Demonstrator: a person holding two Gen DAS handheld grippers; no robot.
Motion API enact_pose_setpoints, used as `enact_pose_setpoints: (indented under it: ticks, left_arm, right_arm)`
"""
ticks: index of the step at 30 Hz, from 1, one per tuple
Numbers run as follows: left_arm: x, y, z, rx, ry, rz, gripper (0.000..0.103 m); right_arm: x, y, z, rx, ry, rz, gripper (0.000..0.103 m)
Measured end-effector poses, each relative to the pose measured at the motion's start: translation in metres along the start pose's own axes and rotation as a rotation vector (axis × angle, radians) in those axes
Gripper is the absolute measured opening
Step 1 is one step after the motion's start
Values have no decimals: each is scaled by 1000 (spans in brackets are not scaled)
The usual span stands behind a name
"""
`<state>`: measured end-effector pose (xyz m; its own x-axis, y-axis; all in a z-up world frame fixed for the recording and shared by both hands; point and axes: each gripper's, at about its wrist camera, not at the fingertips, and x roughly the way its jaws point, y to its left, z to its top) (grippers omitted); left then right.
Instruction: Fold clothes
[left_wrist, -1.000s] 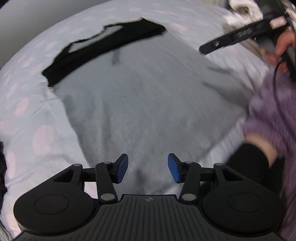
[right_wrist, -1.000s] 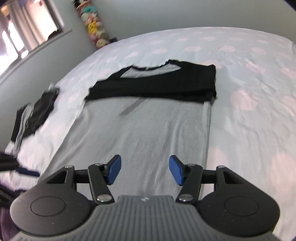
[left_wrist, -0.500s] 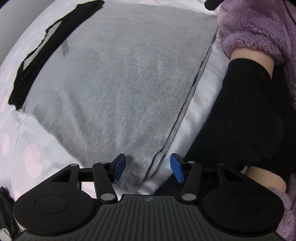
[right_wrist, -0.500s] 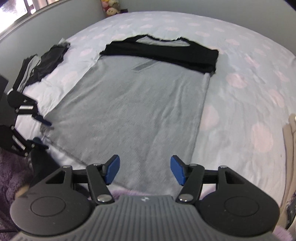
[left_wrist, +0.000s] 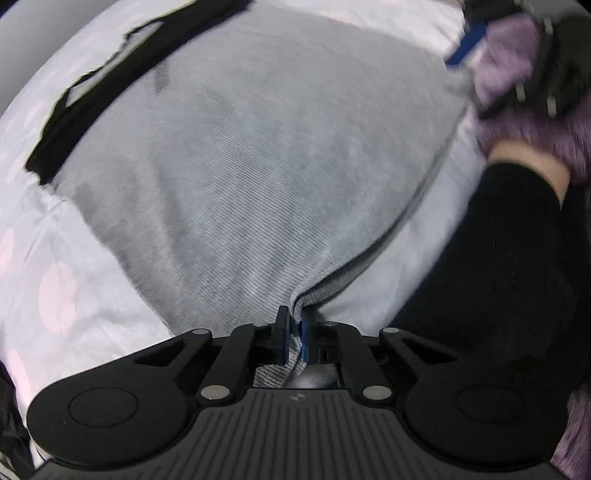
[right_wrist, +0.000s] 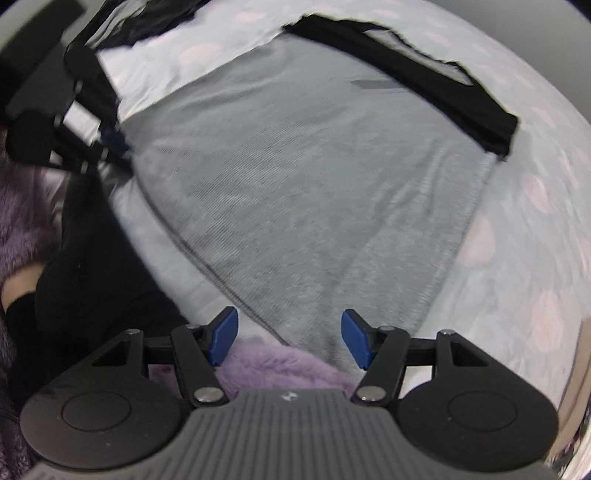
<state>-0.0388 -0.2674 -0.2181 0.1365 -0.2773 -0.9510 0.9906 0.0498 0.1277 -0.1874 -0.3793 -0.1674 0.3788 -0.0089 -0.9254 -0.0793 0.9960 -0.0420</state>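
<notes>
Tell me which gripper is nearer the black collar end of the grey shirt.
Neither clearly. Both are at the opposite hem: the left gripper is shut on a hem corner of the grey shirt, the right gripper hangs open over the other corner, both far from the black collar band.

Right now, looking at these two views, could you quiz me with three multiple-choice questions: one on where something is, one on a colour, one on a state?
1. Where do the left tongs grip the grey shirt?
A. The collar
B. A bottom corner at the hem
C. The middle of the chest

2. What colour are the shirt's folded-in sleeves?
A. Black
B. Red
C. White

3. How do the right tongs stand?
A. Shut on the shirt
B. Shut on the bedsheet
C. Open, pressing on nothing

Answers: 1 B, the corner is bunched between the blue pads in the left view. 2 A, a black band lies across the shirt's far end. 3 C, the blue pads stand wide apart above the hem.
</notes>
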Motion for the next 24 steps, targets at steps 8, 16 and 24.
enact_pose_setpoints:
  ticks: [8, 16, 24]
  left_arm:
    - [-31, 10, 5, -77, -82, -3, 3]
    - [-41, 16, 16, -90, -96, 28, 3]
    - [-52, 13, 16, -82, -135, 105, 3]
  right_arm:
    - [34, -2, 11, -24, 142, -28, 64]
    - [36, -9, 11, -15, 172, -24, 46]
    - [14, -14, 7, -16, 62, -173, 6]
